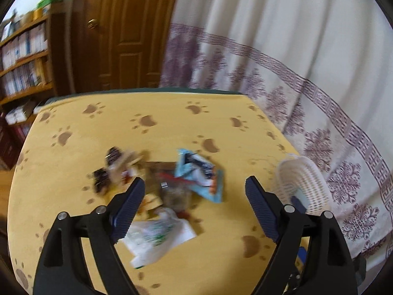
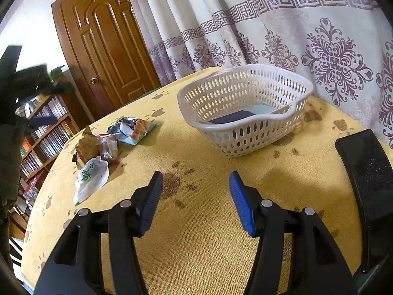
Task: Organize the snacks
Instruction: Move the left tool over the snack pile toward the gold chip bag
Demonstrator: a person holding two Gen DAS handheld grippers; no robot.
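A heap of snack packets lies in the middle of the yellow paw-print tablecloth [image 1: 221, 127]: a light-blue packet [image 1: 196, 169] [image 2: 132, 127], a white bag with green print [image 1: 157, 233] [image 2: 92, 177] and brown wrappers [image 1: 115, 169] [image 2: 86, 147]. My left gripper [image 1: 195, 179] hovers over the heap, open wide, with nothing between its pads. A white slotted basket [image 1: 304, 184] [image 2: 245, 113] stands to the right and holds a dark blue packet [image 2: 233, 116]. My right gripper [image 2: 195, 173] stays open and empty above bare cloth, in front of the basket.
A patterned curtain [image 2: 319, 49] hangs close behind the table's far and right edges. A wooden door [image 1: 122, 36] and a bookshelf [image 1: 24, 56] stand beyond the left side. A black flat object [image 2: 368, 172] sits at the table's right edge. A dark blurred shape [image 2: 32, 86] is at far left.
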